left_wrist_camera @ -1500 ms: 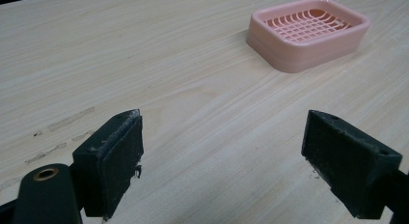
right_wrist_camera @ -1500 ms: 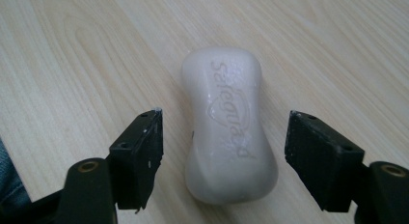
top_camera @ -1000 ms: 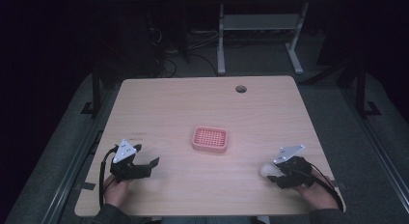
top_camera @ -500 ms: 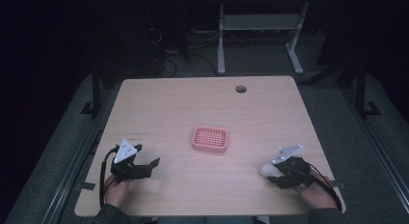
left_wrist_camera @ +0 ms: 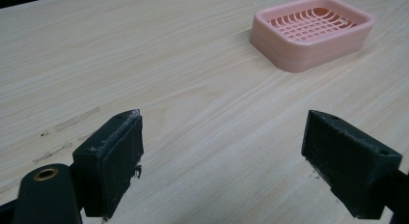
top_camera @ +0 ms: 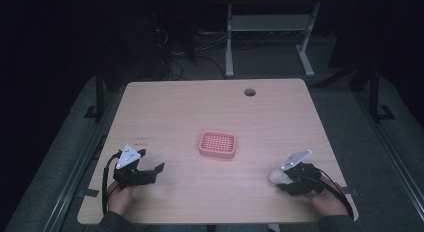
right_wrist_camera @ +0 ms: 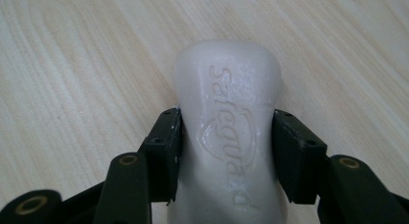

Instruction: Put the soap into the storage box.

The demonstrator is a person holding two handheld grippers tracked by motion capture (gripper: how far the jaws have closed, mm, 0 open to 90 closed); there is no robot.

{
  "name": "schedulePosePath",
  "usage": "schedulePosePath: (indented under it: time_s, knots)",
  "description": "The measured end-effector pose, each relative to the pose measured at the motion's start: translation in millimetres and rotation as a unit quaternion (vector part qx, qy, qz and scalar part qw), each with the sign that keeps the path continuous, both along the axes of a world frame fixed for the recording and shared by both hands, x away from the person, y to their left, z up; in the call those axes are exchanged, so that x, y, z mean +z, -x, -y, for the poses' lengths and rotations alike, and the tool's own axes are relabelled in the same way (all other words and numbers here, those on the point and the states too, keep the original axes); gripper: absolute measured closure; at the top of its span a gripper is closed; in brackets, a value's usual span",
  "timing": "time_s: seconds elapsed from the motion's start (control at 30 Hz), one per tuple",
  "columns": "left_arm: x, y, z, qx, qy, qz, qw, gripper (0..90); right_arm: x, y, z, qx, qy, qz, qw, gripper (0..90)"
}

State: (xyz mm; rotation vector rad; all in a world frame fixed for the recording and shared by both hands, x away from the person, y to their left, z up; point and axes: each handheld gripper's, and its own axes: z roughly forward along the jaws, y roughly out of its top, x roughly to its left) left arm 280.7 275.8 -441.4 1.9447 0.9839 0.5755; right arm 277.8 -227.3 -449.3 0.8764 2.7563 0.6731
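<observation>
A pink slotted soap dish [top_camera: 217, 144] sits near the middle of the wooden table [top_camera: 210, 112]; in the left gripper view the soap dish [left_wrist_camera: 312, 31] lies ahead at the upper right. My left gripper [top_camera: 149, 173] rests at the table's front left, open, with bare wood between its jaws [left_wrist_camera: 222, 161]. At the front right, my right gripper [top_camera: 278, 179] is shut on a white bar of soap [top_camera: 275, 175]. The soap [right_wrist_camera: 226, 127], embossed with a brand name, is pinched on both sides by the black pads [right_wrist_camera: 164, 151] just above the table.
A round cable hole [top_camera: 249, 92] lies near the table's far edge. Beyond the table stand the legs of a white desk frame [top_camera: 265, 37] on a dark floor. Faint scuff marks [left_wrist_camera: 67, 125] show on the wood near the left gripper.
The right gripper with the soap has edged slightly left and nearer the front edge. The left gripper has stayed put.
</observation>
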Motion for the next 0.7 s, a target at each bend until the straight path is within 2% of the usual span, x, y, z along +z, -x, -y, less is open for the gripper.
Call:
schedulePosePath:
  time_s: [0.2, 0.23, 0.27, 0.53, 0.7]
  knots:
    - [-0.5, -0.3, 1.6, 0.001, -0.001, 0.003, 1.0, 14.4, 4.5, 1.7, -1.4, 0.006, -0.008, 0.0, 0.9999, 48.6]
    - [-0.6, -0.4, 1.7, 0.001, -0.001, 0.002, 1.0, 14.4, 9.1, 3.2, -1.2, 0.011, -0.024, 0.001, 0.9997, 48.6]
    - [-0.6, -0.5, 1.8, 0.002, -0.001, -0.001, 1.0, 14.5, 10.9, 3.9, -1.1, 0.01, -0.029, 0.004, 0.9995, 48.7]
    - [0.0, -0.5, -0.7, 0.005, 0.003, -0.001, 1.0, 14.4, 18.2, 2.3, -0.9, 0.015, -0.031, 0.01, 0.9993, 48.7]
    - [-0.4, -0.7, 0.0, 0.006, -0.005, 0.001, 1.0, 14.4, 20.9, -0.9, -3.5, 0.019, -0.029, 0.011, 0.9993, 48.7]
